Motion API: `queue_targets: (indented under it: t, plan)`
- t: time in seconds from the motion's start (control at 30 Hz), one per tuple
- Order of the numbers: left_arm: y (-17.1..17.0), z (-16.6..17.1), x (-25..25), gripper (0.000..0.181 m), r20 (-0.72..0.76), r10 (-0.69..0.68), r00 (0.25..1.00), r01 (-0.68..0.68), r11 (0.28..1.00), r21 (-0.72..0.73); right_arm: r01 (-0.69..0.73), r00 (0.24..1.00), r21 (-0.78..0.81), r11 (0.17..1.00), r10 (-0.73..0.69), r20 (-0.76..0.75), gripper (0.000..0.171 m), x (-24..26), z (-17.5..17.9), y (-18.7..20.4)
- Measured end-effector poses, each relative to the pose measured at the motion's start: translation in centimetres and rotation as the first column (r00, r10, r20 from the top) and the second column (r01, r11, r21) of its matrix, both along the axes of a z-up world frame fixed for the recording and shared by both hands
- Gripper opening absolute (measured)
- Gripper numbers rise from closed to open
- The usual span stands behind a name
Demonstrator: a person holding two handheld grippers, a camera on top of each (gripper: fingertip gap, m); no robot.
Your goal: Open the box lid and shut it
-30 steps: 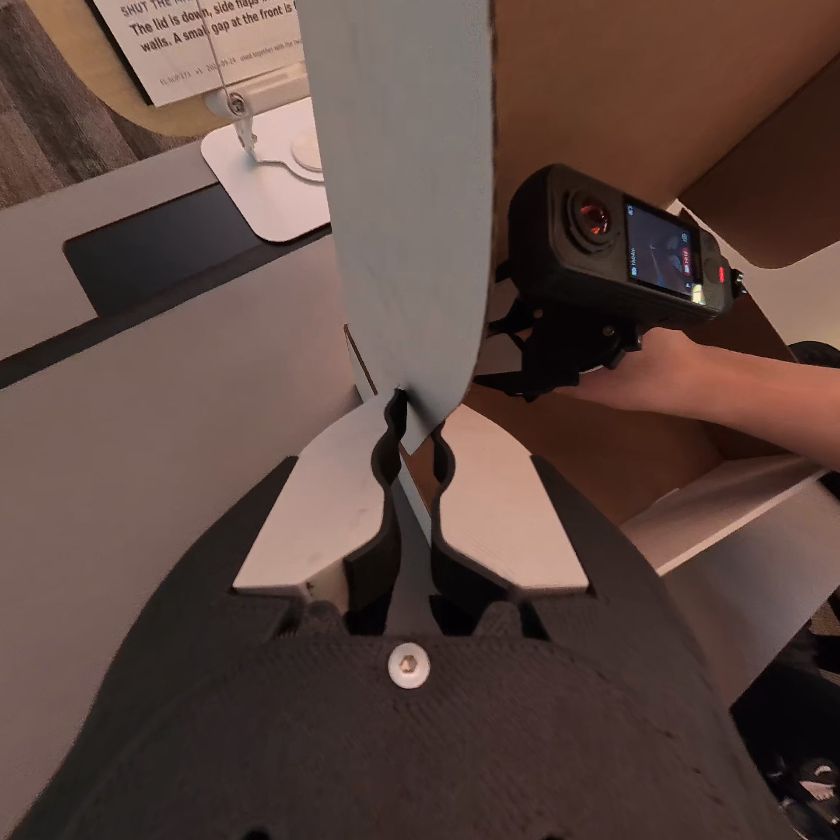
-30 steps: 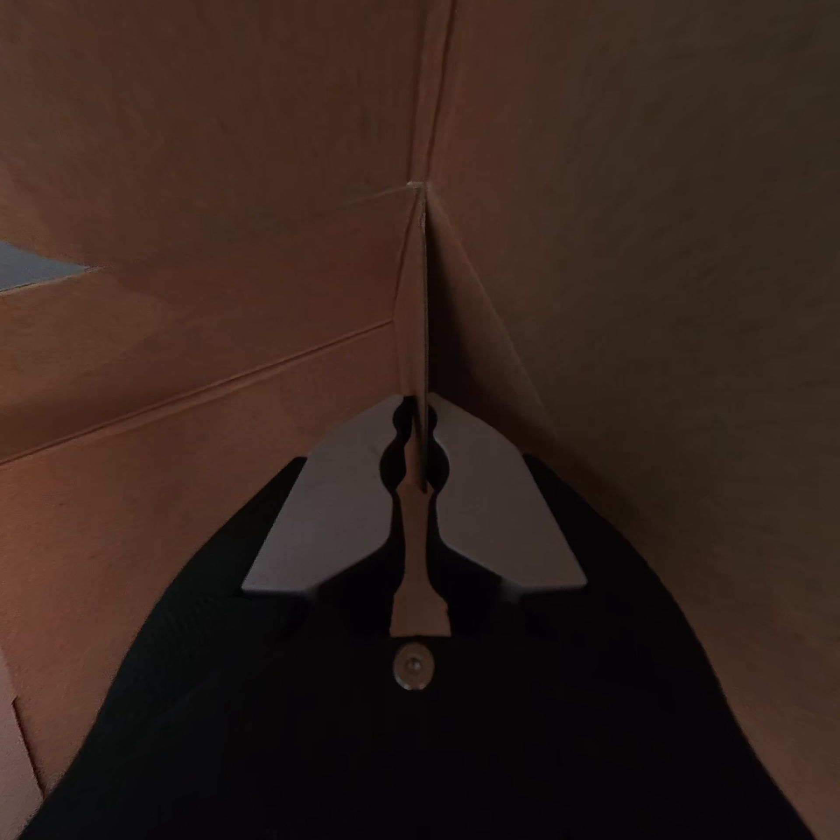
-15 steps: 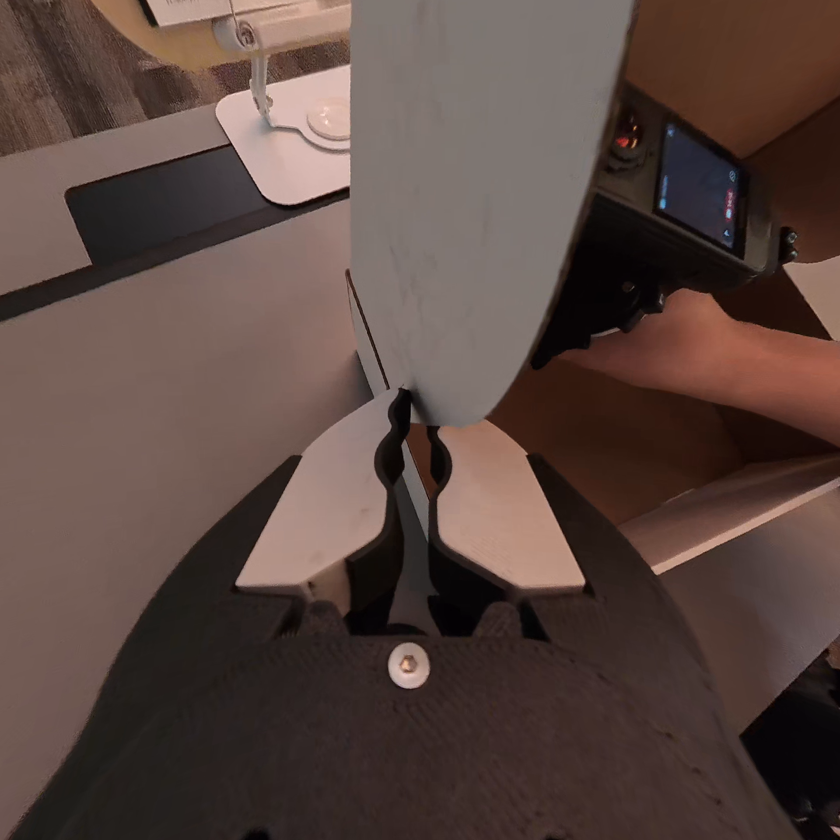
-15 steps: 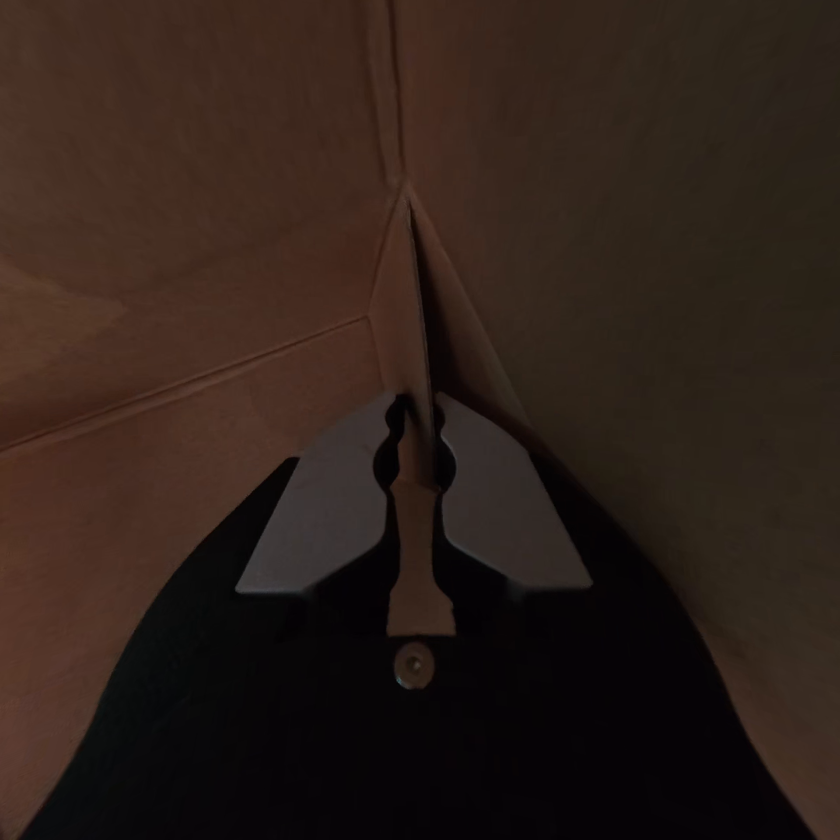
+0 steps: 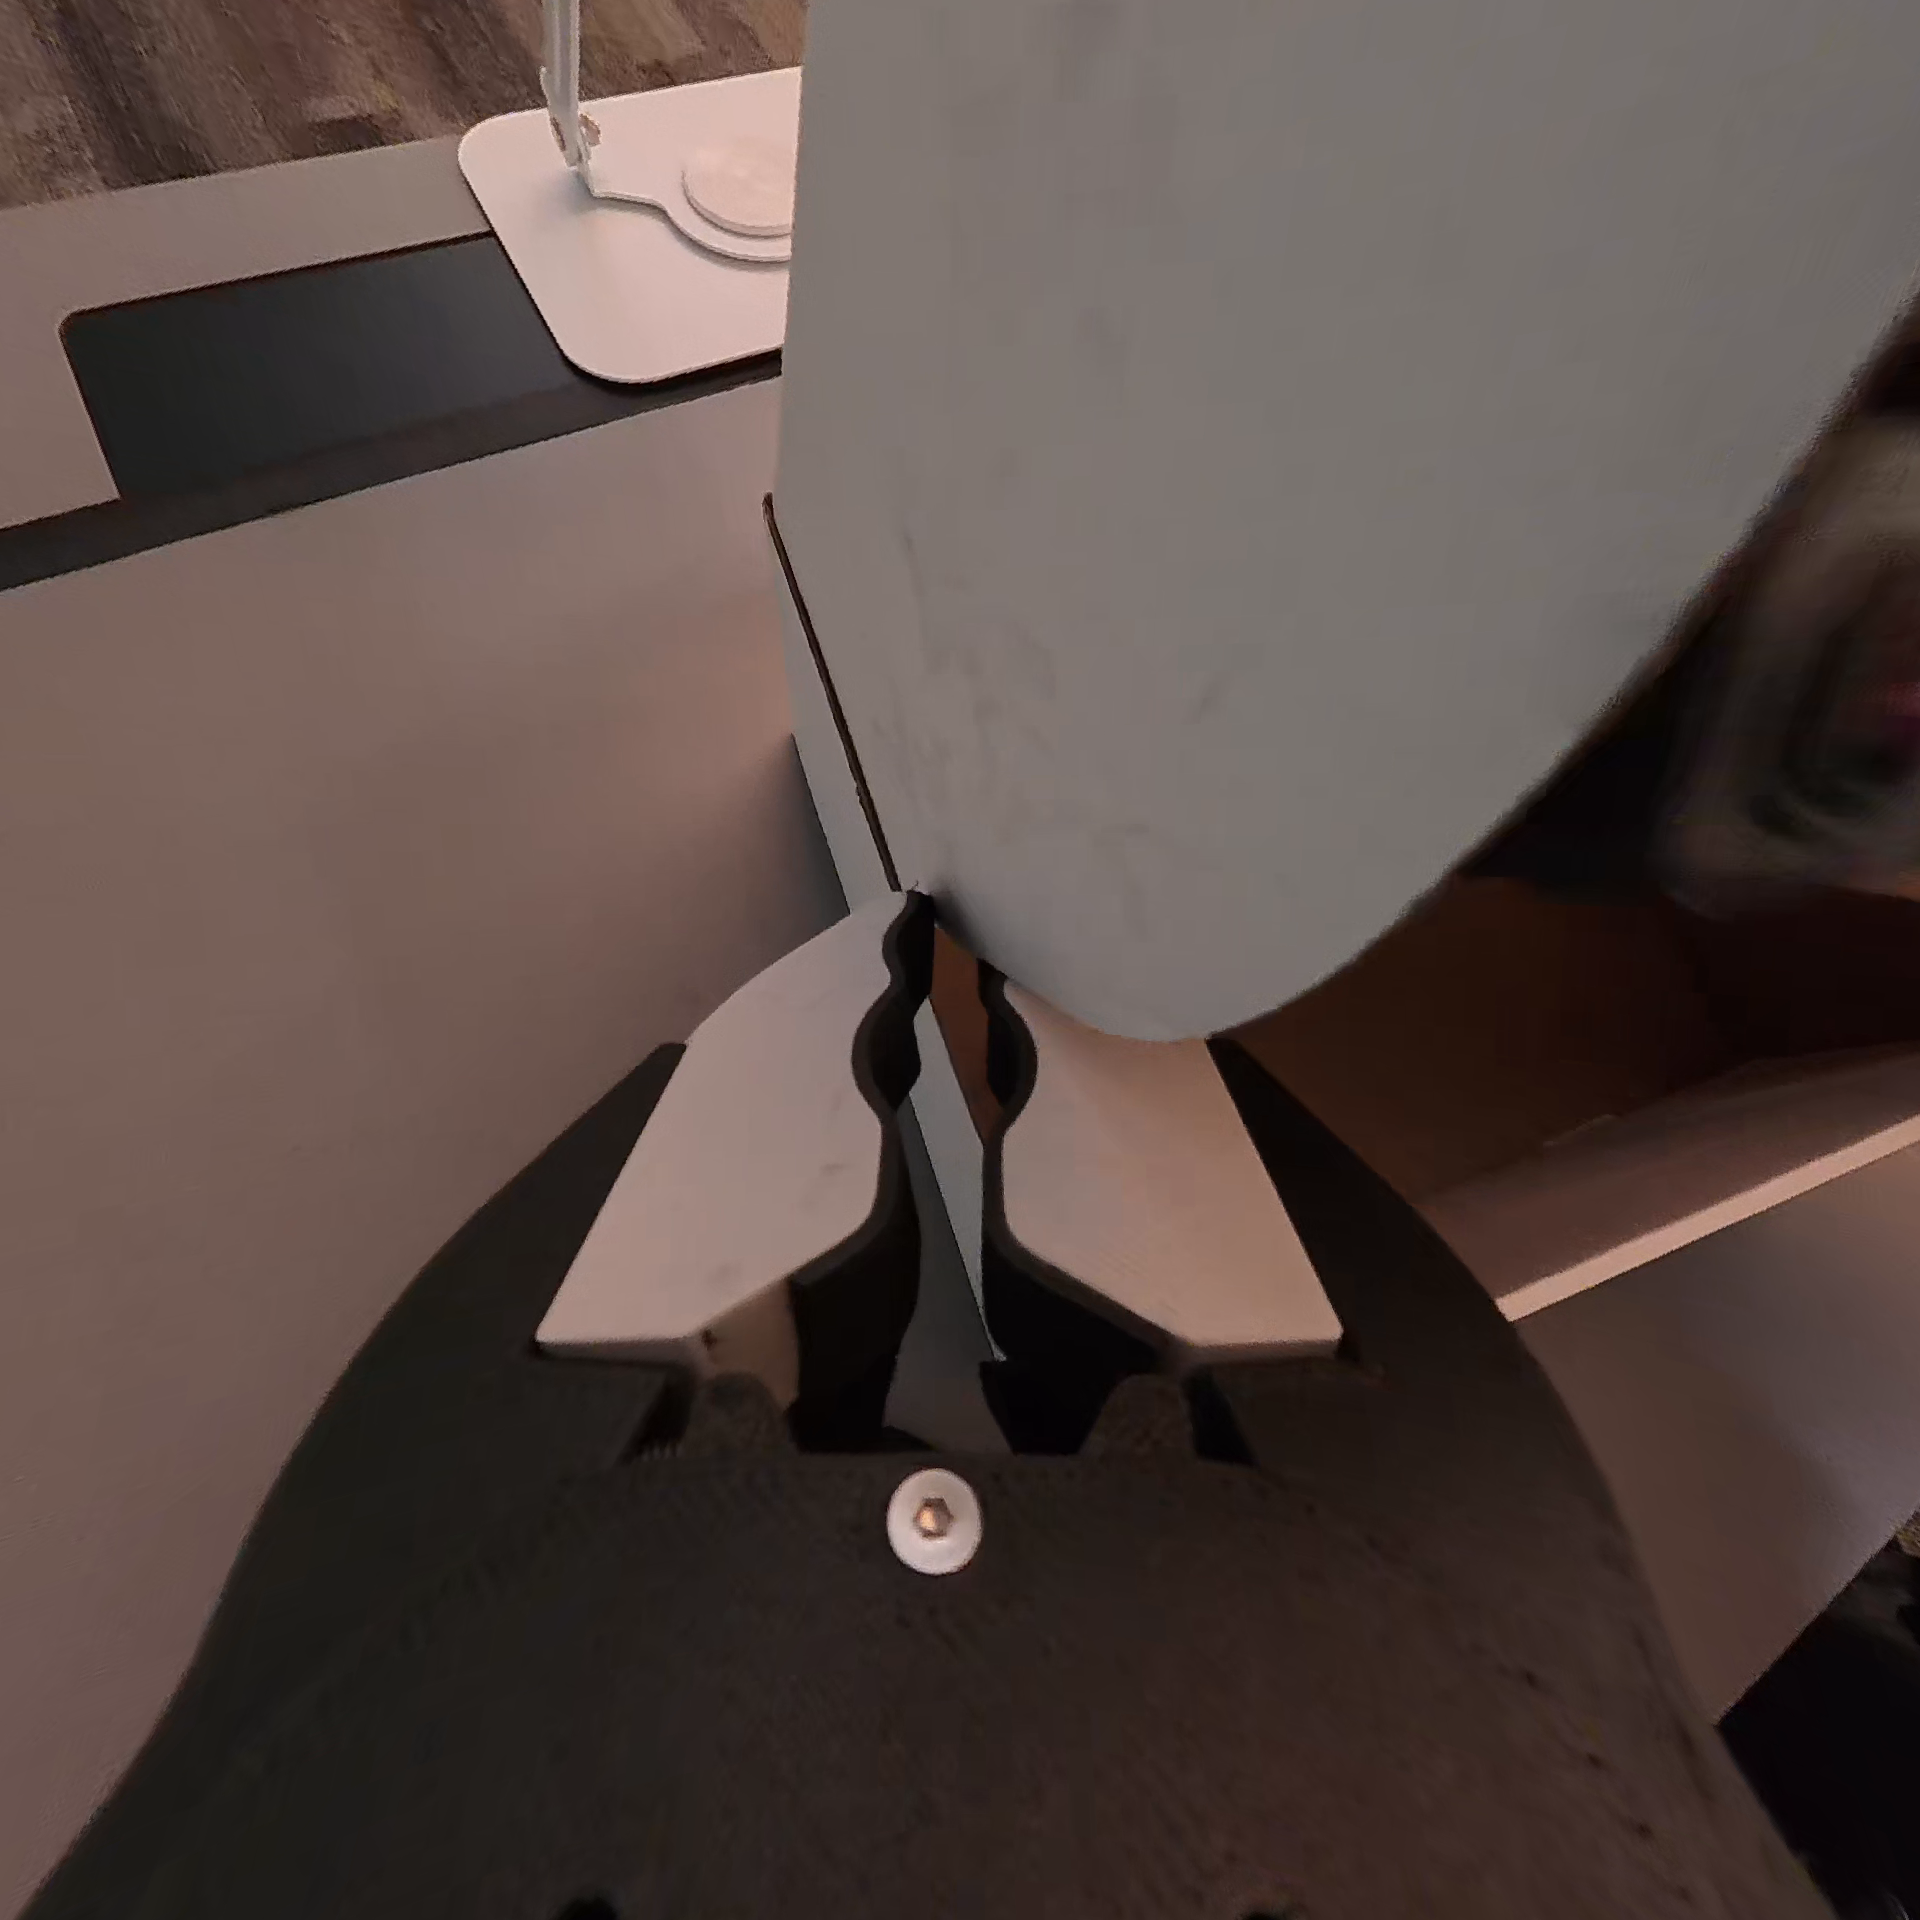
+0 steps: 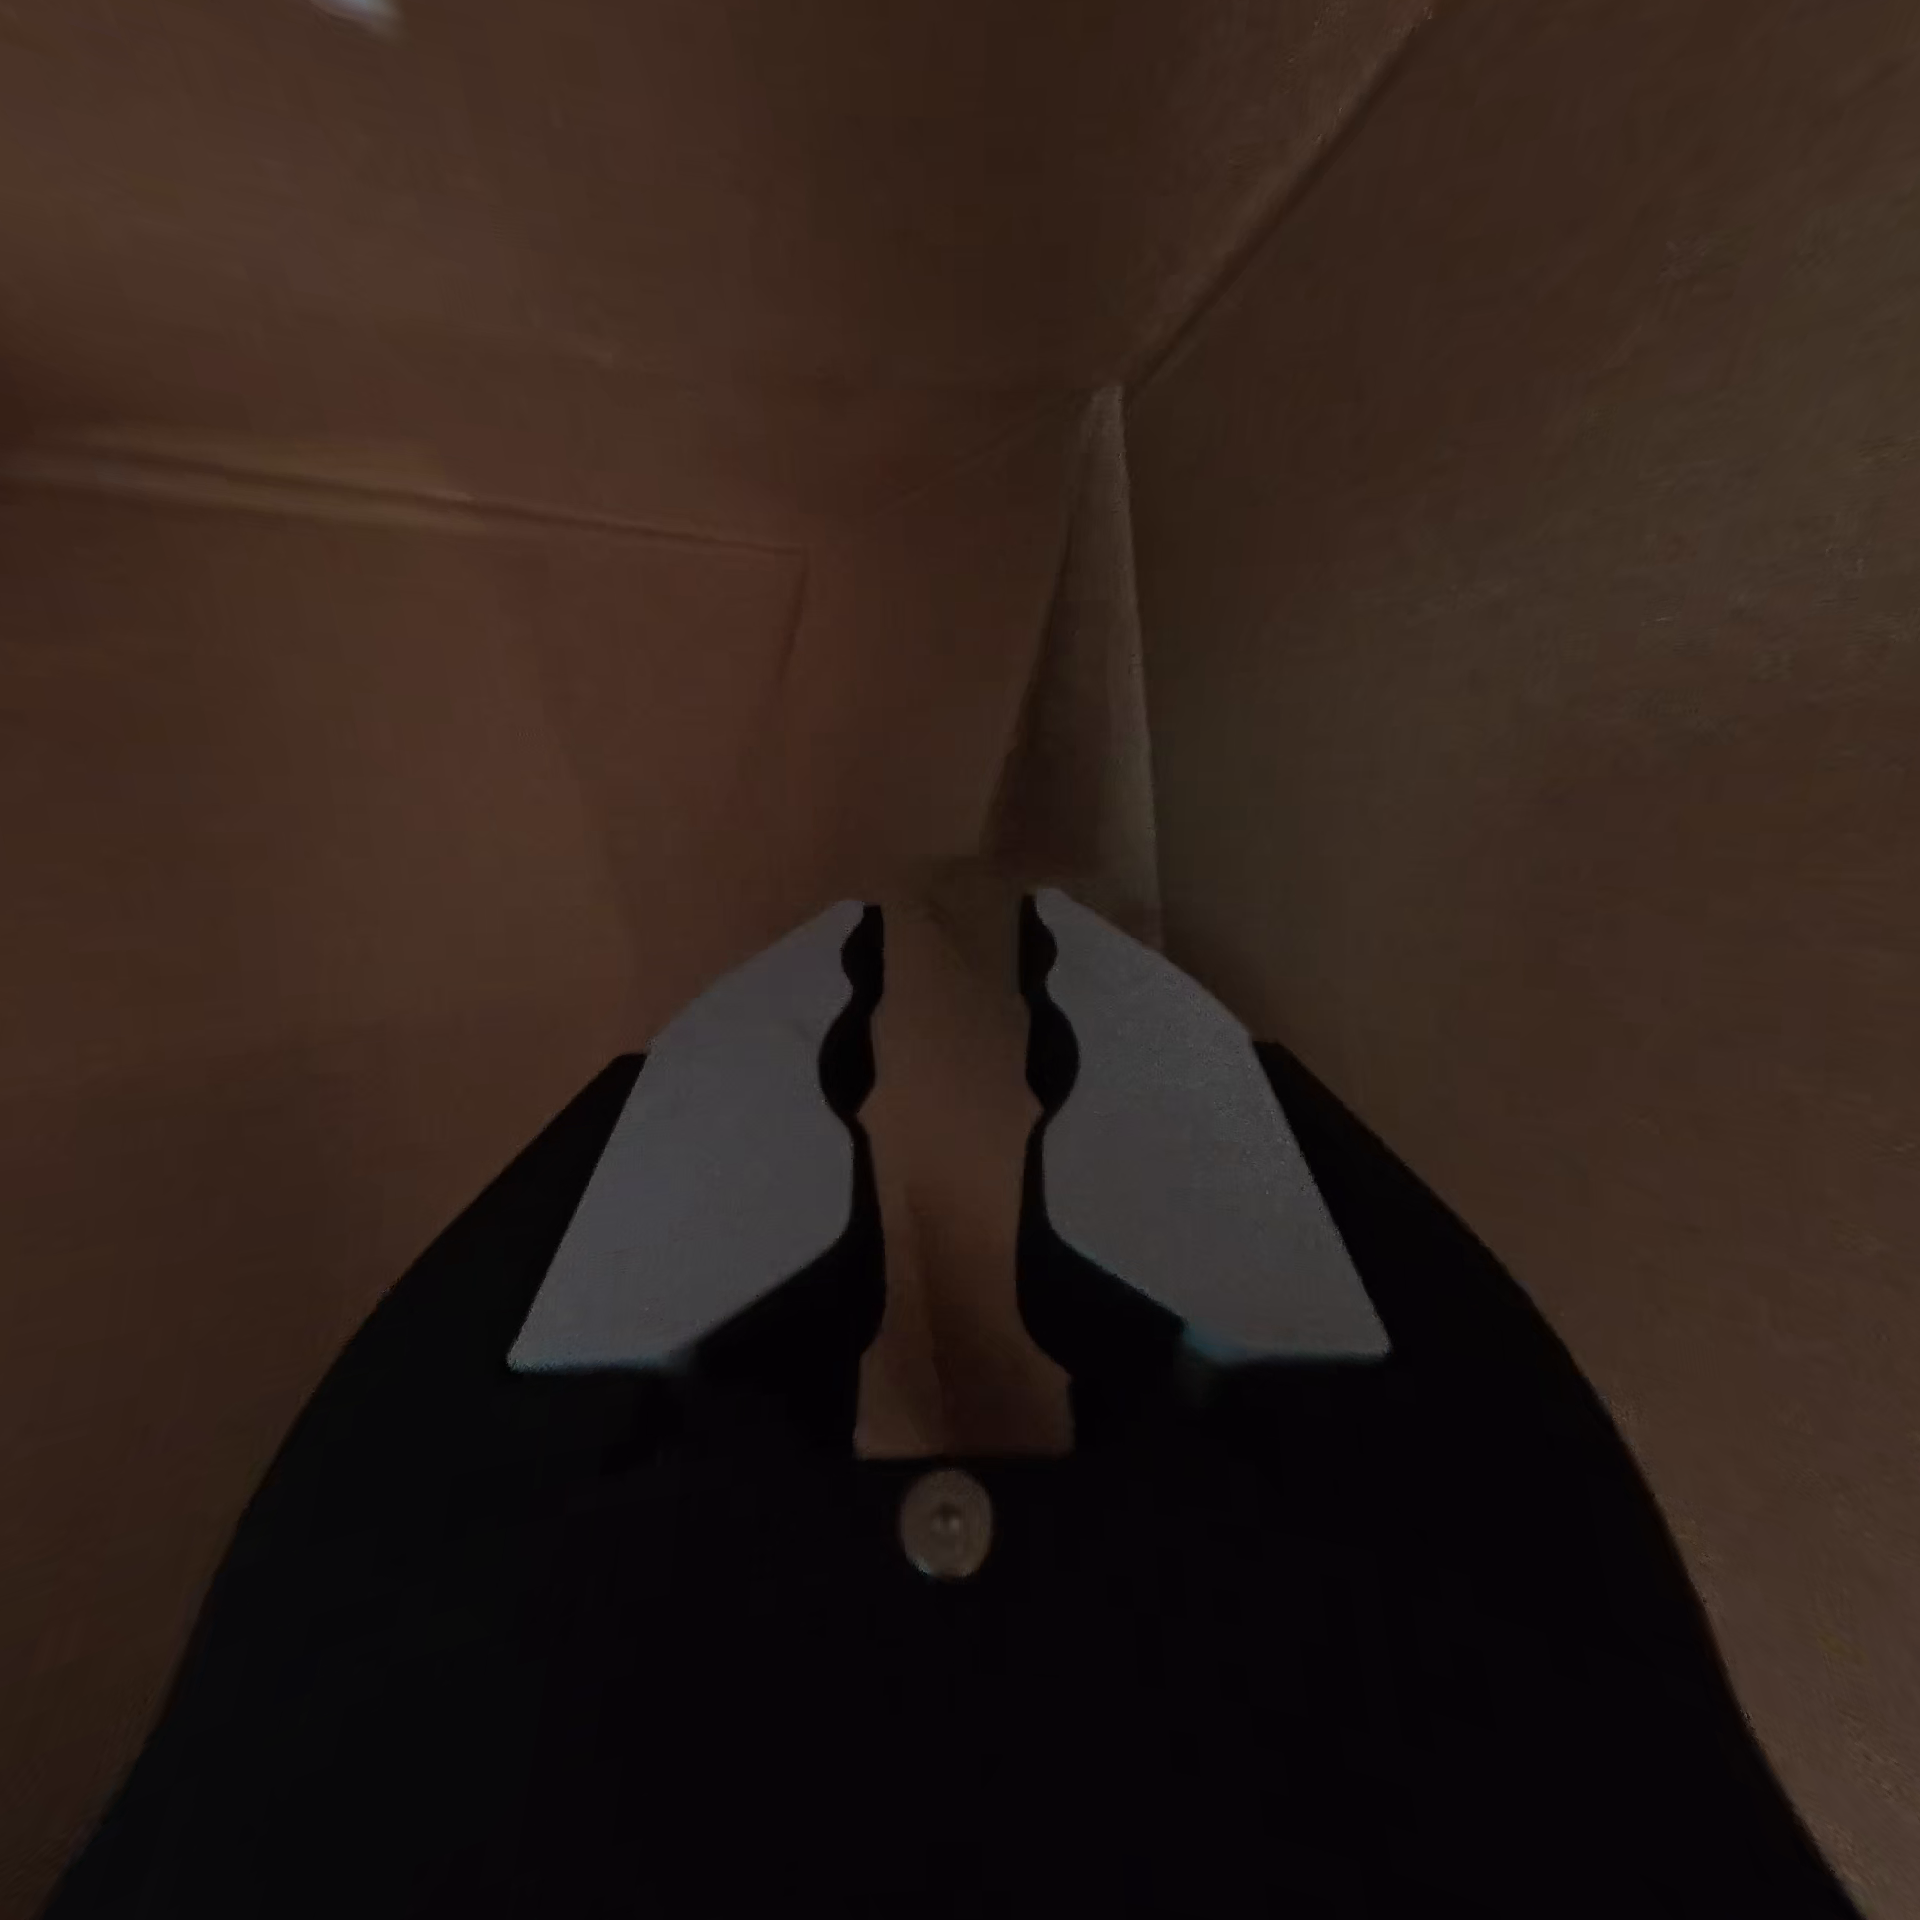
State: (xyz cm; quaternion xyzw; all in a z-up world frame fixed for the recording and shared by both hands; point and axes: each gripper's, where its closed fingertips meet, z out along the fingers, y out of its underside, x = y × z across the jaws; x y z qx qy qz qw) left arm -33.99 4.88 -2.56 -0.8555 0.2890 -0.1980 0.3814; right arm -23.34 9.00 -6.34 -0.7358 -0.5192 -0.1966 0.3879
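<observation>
Box lid: we see a pale grey-blue cardboard side flap (image 5: 1195,520) with a rounded corner, standing upright just ahead of our left tool and filling most of the upper left wrist view.
Left tool: our left tool (image 5: 951,935) is closed on the lower edge of that flap, its pale fingers (image 5: 748,1143) pressed against the thin card on both sides.
Right tool: our right tool (image 6: 951,914) sits inside the box with its fingers slightly apart and nothing between them; a fold of brown card (image 6: 1091,675) stands just beyond the tips, not gripped.
Box: the box (image 5: 1558,1091) is open, its brown inner walls and white rim to the right of the left tool; it rests on a grey worktop (image 5: 364,831).
Farther off: a white stand base (image 5: 623,260) sits at the worktop's far edge, with wood-grain floor (image 5: 208,83) beyond. A blurred dark shape at the right edge cannot be identified.
Handling: we judge the card light, thin and bendable, easily creased by a hard pinch.
Where to hold: we would grip flat card near a flap's free edge, away from the folds, and swing it gently along its hinge.
</observation>
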Motion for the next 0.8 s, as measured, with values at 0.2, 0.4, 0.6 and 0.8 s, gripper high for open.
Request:
queue_targets:
  t: [0.2,0.4,0.6,0.8]
  plan:
    - [0.0,-0.3,0.2,0.021,0.035,-0.002,0.999,0.002,1.000,0.001,-0.050,0.984,0.218,0.975,0.086,-0.157,0.027,2.4,9.2,-10.5]
    - [-1.0,1.7,-1.0,0.033,0.068,0.059,0.996,-0.067,0.991,0.120,0.245,0.856,0.510,0.825,0.063,-0.513,0.029,14.5,19.5,-18.3]
    - [-6.7,6.2,2.0,0.033,0.084,-0.046,0.995,0.021,0.962,0.271,0.403,0.490,0.104,0.910,-0.118,-0.864,0.082,22.6,14.1,-15.7]
    - [-10.4,5.2,14.1,0.049,-0.086,-0.434,0.897,0.436,0.833,0.340,0.380,0.475,0.007,0.925,-0.188,-0.860,0.073,22.0,10.4,-13.8]
